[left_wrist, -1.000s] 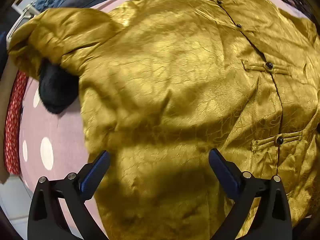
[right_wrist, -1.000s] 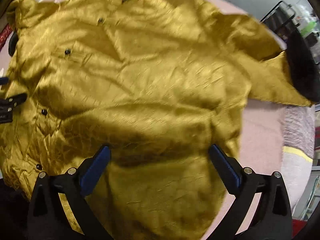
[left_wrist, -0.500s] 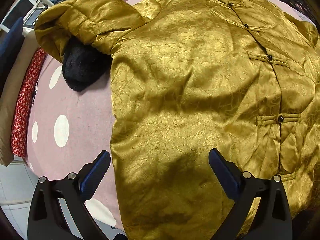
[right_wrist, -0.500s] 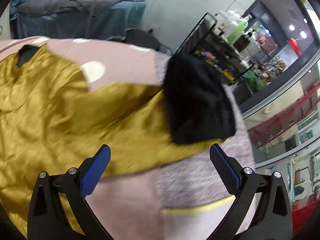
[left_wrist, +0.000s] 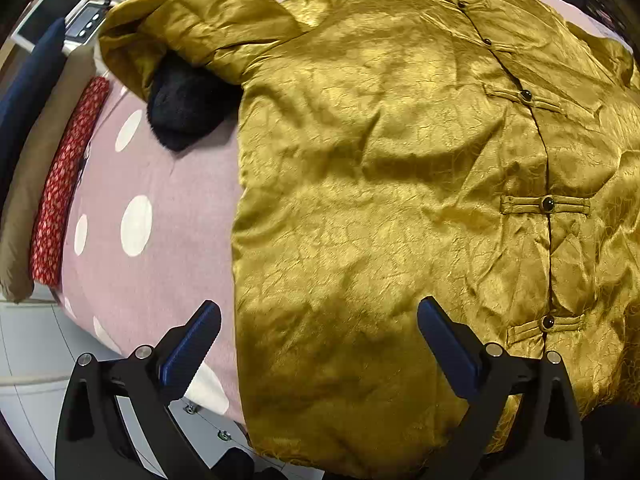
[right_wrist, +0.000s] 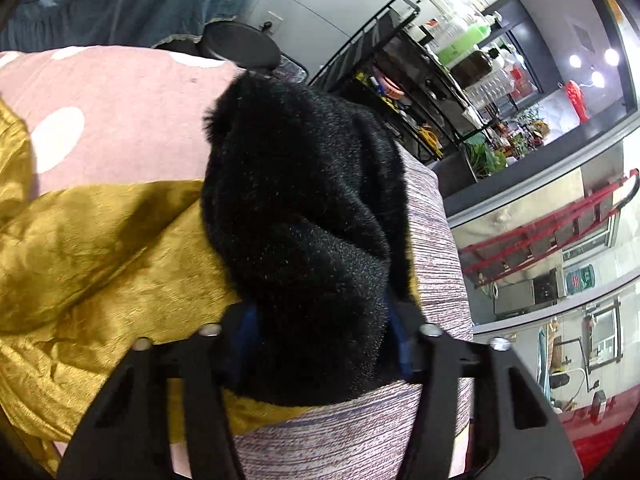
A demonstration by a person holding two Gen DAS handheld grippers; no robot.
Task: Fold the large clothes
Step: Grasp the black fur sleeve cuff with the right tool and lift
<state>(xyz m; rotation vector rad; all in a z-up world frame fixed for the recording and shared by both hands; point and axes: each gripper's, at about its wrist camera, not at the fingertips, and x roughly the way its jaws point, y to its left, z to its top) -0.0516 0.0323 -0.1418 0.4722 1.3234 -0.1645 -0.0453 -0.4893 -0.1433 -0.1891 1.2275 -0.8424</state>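
The gold jacket (left_wrist: 380,200) lies flat on the pink spotted bedcover (left_wrist: 160,280), bare cover at nine o'clock. The left gripper (left_wrist: 320,344) hovers wide open over the jacket's side edge. The right gripper (right_wrist: 320,332), jaws just closing, clamps the black furry cuff (right_wrist: 304,208) near the bed's edge.

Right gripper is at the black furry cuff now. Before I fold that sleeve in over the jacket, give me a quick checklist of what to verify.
1. Right gripper on the black cuff: ok. Its jaws have just been closing and the cuff sits between the blue pads.
2. Grip holds the gold sleeve too, not just the fur: cannot tell, the cuff hides it.
3. Left gripper free: ok, open, nothing between its pads.
4. Jacket front flat on the bedspread: ok, only wrinkled.
5. Buttons closed: ok for those in view.
6. Other sleeve: not ok, bunched with its cuff tucked under.
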